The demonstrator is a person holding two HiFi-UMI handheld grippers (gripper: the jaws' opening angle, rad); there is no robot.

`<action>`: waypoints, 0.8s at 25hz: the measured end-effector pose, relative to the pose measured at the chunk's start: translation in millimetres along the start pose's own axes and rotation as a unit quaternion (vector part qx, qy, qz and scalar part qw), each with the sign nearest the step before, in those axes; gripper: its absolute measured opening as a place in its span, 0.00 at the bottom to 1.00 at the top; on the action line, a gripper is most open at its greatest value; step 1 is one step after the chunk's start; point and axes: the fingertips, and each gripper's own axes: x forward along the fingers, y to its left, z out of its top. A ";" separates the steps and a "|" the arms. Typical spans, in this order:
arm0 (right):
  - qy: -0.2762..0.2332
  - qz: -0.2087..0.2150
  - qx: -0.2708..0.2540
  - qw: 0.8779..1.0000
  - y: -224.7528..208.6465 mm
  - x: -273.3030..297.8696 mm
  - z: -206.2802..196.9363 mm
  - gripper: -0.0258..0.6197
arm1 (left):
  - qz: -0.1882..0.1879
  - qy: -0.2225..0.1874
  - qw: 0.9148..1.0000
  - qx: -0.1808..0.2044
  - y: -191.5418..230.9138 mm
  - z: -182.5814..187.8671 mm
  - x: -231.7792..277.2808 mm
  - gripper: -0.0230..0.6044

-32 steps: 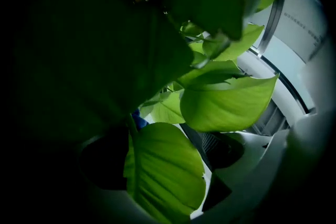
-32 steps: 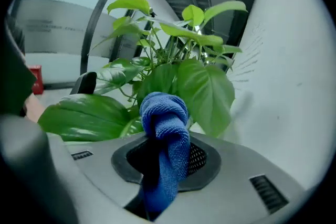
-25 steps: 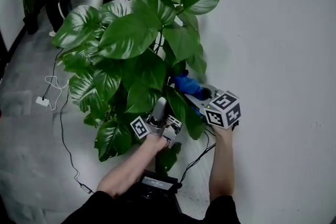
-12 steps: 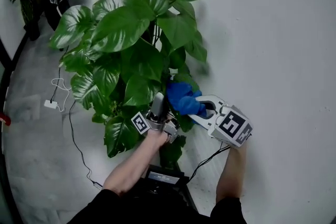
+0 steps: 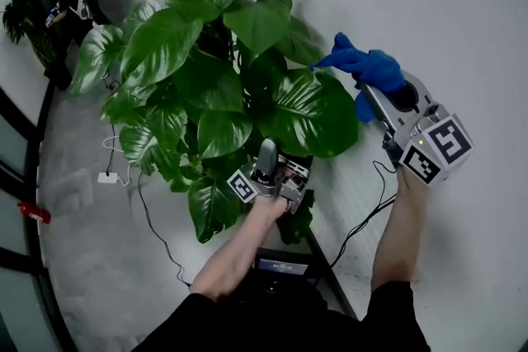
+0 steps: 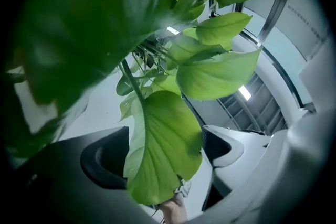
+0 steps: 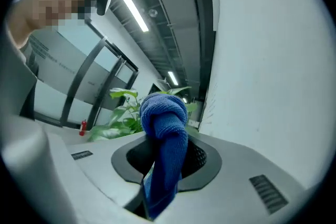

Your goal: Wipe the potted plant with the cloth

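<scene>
The potted plant (image 5: 206, 37) fills the upper left of the head view with broad glossy green leaves. My right gripper (image 5: 373, 93) is raised beside the wall, shut on a blue cloth (image 5: 367, 66) that bunches above its fingers, just right of a large leaf (image 5: 318, 115). In the right gripper view the cloth (image 7: 167, 139) hangs knotted between the jaws of that gripper (image 7: 165, 165). My left gripper (image 5: 268, 151) points up under the foliage near the plant's base. In the left gripper view a pale green leaf (image 6: 163, 149) hangs face-on between the spread jaws of the left gripper (image 6: 163, 162).
A white wall (image 5: 462, 12) stands close on the right. Black cables (image 5: 157, 231) and a white plug block (image 5: 107, 177) lie on the grey floor at left. A dark stand (image 5: 280, 266) sits under the plant. A person (image 5: 70, 0) stands far back left.
My right gripper has risen up and to the right with the blue cloth, from low among the leaves to beside the upper large leaf. The left gripper stays near the base.
</scene>
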 end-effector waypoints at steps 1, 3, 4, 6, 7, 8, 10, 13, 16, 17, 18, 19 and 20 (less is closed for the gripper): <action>-0.009 0.001 -0.008 1.000 -0.2 6.1 7.9 0.21 | -0.001 0.005 1.000 0.003 0.0 -3.8 0.3 0.74; -0.017 0.021 -0.023 0.999 6.9 24.0 19.5 0.21 | -0.009 0.011 1.000 0.013 -1.9 -10.2 3.2 0.74; -0.015 0.040 -0.028 0.999 12.8 35.8 21.4 0.21 | -0.014 0.011 1.000 0.019 -2.8 -12.8 6.1 0.74; 0.002 0.088 -0.020 0.996 26.5 62.1 13.3 0.21 | -0.024 0.010 0.999 0.035 -3.9 -17.4 14.2 0.75; 0.017 0.115 -0.005 0.993 33.1 74.5 2.2 0.21 | -0.027 0.010 0.999 0.046 -4.0 -19.1 18.5 0.76; 0.038 0.138 0.013 0.990 38.7 84.8 -13.1 0.21 | -0.029 0.010 0.998 0.055 -4.1 -19.7 22.6 0.76; 0.084 0.164 0.047 0.982 46.7 95.0 -50.8 0.21 | -0.033 0.009 0.997 0.064 -4.6 -18.7 28.6 0.76; 0.113 0.172 0.105 0.973 55.5 85.1 -95.1 0.21 | -0.033 0.005 0.998 0.057 -5.9 -16.3 27.1 0.76; 0.113 0.160 0.146 0.970 55.7 65.9 -118.9 0.21 | -0.037 0.000 0.998 0.049 -5.8 -14.0 20.7 0.76; 0.112 0.157 0.156 0.969 56.1 59.0 -124.9 0.21 | -0.039 -0.002 0.998 0.047 -7.1 -13.0 19.6 0.76; 0.109 0.153 0.167 0.968 57.0 51.2 -129.8 0.21 | -0.041 -0.004 0.998 0.045 -8.6 -12.6 19.2 0.76; 0.104 0.149 0.177 0.967 58.5 42.7 -133.3 0.21 | -0.042 -0.006 0.998 0.042 -9.8 -12.7 19.1 0.76; 0.099 0.145 0.184 0.967 60.4 33.8 -136.0 0.21 | -0.042 -0.007 0.998 0.039 -10.8 -13.3 19.1 0.76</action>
